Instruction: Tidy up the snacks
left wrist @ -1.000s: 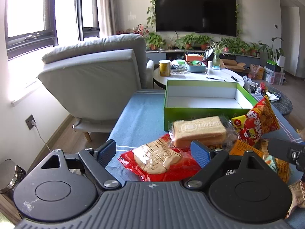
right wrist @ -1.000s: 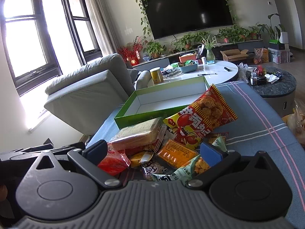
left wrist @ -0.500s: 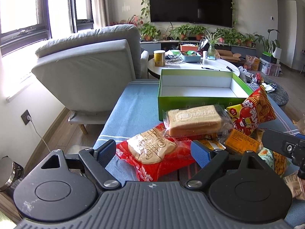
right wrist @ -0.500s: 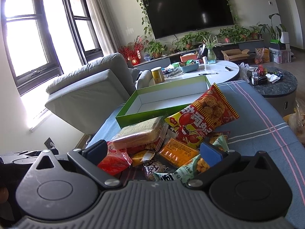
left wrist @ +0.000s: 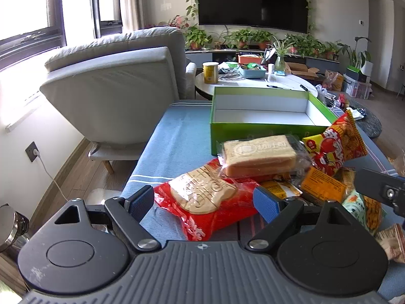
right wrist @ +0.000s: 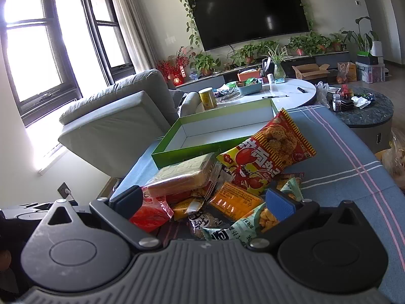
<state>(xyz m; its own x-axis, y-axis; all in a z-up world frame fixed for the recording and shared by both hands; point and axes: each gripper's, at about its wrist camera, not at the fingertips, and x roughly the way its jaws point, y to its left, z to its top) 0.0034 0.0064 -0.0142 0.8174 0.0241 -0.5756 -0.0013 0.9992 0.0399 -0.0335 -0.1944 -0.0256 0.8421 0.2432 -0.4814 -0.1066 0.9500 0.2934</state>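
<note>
A pile of snacks lies on the blue-clothed table in front of an empty green box (left wrist: pixel 263 126) (right wrist: pixel 215 136). My left gripper (left wrist: pixel 203 201) is open, its fingers on either side of a red-wrapped biscuit pack (left wrist: pixel 207 200). Behind it lie a clear-wrapped sandwich bread (left wrist: pixel 260 154) (right wrist: pixel 182 177) and a red-yellow crayfish chip bag (left wrist: pixel 334 144) (right wrist: pixel 268 154). My right gripper (right wrist: pixel 202 201) is open over an orange packet (right wrist: pixel 235 202), a teal snack bag (right wrist: pixel 253 225) and small packets. Its finger shows at the right edge of the left wrist view (left wrist: pixel 379 192).
A grey armchair (left wrist: pixel 119 81) stands left of the table. A white round table (right wrist: pixel 278 93) with a yellow can (left wrist: pixel 210 72) and clutter is behind the box. A dark round side table (right wrist: pixel 367 111) stands at the right. The cloth's right part (right wrist: pixel 354 167) is bare.
The left gripper has drawn slightly back and up, so the red biscuit pack shows more fully between its fingers. The right gripper has barely moved. Both remain open.
</note>
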